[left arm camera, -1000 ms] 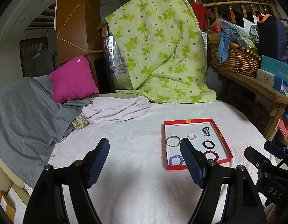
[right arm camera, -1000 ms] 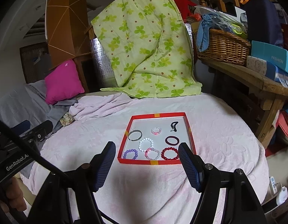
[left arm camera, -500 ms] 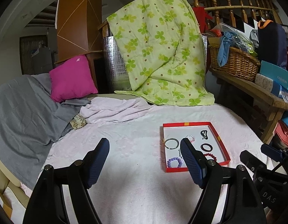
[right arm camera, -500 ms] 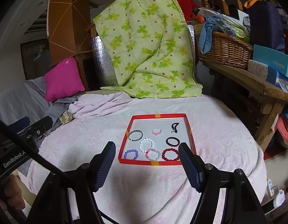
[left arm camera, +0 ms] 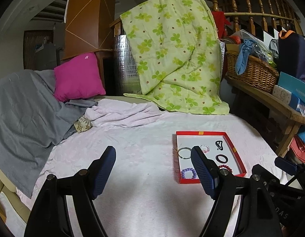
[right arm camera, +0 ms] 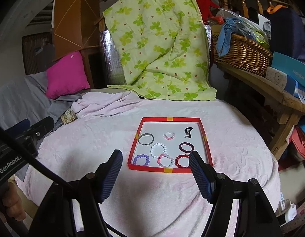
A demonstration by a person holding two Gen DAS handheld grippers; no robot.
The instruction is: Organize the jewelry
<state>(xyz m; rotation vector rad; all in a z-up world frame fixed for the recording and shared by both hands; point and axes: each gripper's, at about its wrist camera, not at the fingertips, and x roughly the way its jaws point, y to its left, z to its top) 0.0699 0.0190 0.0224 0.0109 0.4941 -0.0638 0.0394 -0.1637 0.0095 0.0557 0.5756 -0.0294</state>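
A red-rimmed white tray [right arm camera: 205,138] lies on the pale pink bedspread; it also shows in the left wrist view [left arm camera: 200,132]. It holds several bracelets: a grey bangle [right arm camera: 146,139], a white bead one [right arm camera: 158,150], a purple bead one [right arm camera: 141,159], a red bead one [right arm camera: 182,161], a dark ring [right arm camera: 186,147] and a black clip [right arm camera: 188,132]. My right gripper [right arm camera: 155,159] is open and empty, above the tray's near edge. My left gripper [left arm camera: 153,157] is open and empty, left of the tray.
A green floral quilt [left arm camera: 172,59] hangs behind the bed. A magenta pillow [left arm camera: 77,77] and grey blanket [left arm camera: 24,108] lie at left. A wooden bench with a wicker basket [left arm camera: 251,71] and boxes stands at right.
Both grippers have pulled back and risen slightly, so the tray looks a little smaller and farther. Both stay open. The jewelry has not moved.
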